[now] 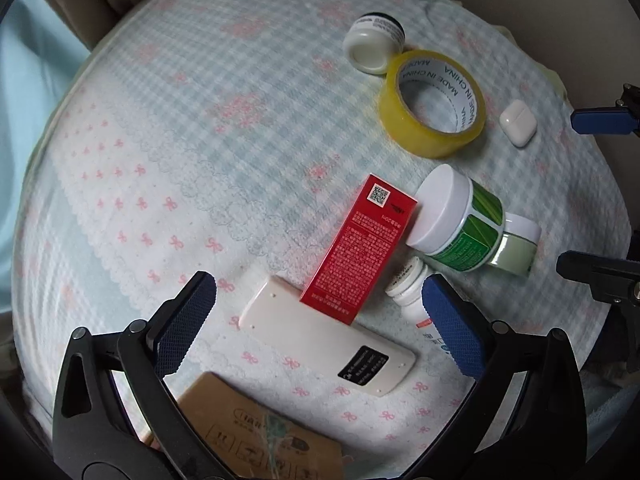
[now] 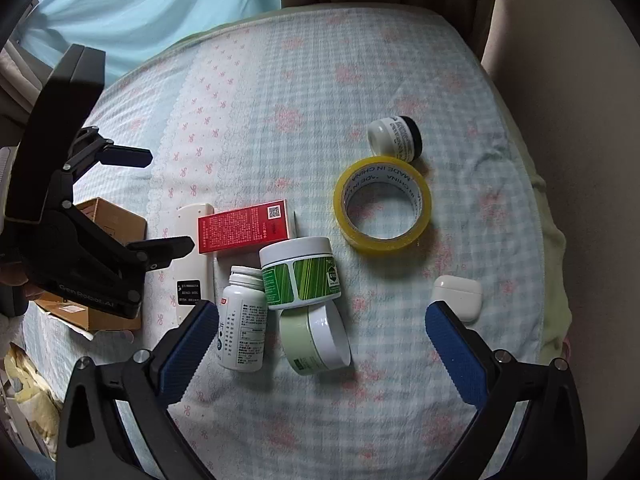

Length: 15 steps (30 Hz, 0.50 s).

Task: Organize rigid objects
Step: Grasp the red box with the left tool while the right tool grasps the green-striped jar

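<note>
My left gripper (image 1: 320, 320) hangs released, jaws wide and holding nothing, over the patterned bedcover (image 1: 168, 128); my right gripper (image 2: 320, 344) is likewise spread and empty. Nearest under the left jaws: a brown cardboard box (image 1: 256, 428), then a white remote (image 1: 332, 340) lying face down, its far end overlapped by the red carton (image 1: 356, 248). Beside the red carton's near corner, a white pill bottle (image 1: 408, 284) on its side, partly hidden behind my left gripper's right pad. Just past that, a green-labelled jar (image 1: 460, 220) tipped over, its white lid against the carton's far end, and a pale green jar (image 1: 516, 244) touching it behind. Farther on, apart from this cluster, a yellow tape roll (image 1: 432, 104) lies flat; a small white earbud case (image 1: 518, 122) sits near it to the right. Farthest, a small white pot (image 1: 374, 42) on its side, touching the tape roll's rim.
</note>
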Available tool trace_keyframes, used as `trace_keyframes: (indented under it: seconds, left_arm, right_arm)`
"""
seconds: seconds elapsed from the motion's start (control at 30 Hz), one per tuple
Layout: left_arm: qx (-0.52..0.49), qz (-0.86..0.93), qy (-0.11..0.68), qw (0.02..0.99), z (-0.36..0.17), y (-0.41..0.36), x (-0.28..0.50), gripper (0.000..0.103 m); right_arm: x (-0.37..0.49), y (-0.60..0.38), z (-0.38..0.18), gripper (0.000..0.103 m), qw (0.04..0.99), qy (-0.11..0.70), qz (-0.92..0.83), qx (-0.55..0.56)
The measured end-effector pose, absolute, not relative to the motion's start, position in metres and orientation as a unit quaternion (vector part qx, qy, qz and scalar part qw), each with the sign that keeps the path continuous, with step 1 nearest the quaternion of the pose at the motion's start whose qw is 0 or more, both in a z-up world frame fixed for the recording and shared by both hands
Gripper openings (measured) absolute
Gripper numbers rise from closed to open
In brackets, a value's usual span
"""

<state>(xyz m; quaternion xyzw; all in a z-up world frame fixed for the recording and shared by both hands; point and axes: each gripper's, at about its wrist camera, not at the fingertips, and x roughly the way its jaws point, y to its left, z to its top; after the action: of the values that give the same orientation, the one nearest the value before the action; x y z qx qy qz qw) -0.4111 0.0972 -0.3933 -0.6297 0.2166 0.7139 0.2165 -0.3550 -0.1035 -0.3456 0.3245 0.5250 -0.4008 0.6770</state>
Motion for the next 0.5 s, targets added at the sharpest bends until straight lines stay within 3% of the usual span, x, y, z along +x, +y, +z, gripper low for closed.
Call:
trace_keyframes:
  seconds: [0.23, 0.33, 0.43, 0.5]
  left_arm:
    - [-0.649, 0.670, 0.254, 0.256, -0.445, 0.119, -0.422, 0.099]
    - [-0.656, 0.658, 0.254, 0.268, -0.455, 0.124, -0.422, 0.090]
    - [-0.658, 0.654, 0.254, 0.274, -0.460, 0.127, -0.422, 0.089]
    - [-0.660, 0.652, 0.249, 0.278, -0.461, 0.130, -0.422, 0.082]
  right_arm:
    - [-0.347, -0.126, -0.403, 0.103, 0.657, 0.566, -0.353, 0.351]
    - [-0.345, -0.130, -0.416, 0.098, 0.654, 0.573, -0.337, 0.362]
    - [-0.343, -0.132, -0.425, 0.097, 0.653, 0.575, -0.324, 0.371]
    - [-0.340, -0.133, -0.429, 0.093, 0.653, 0.580, -0.314, 0.372]
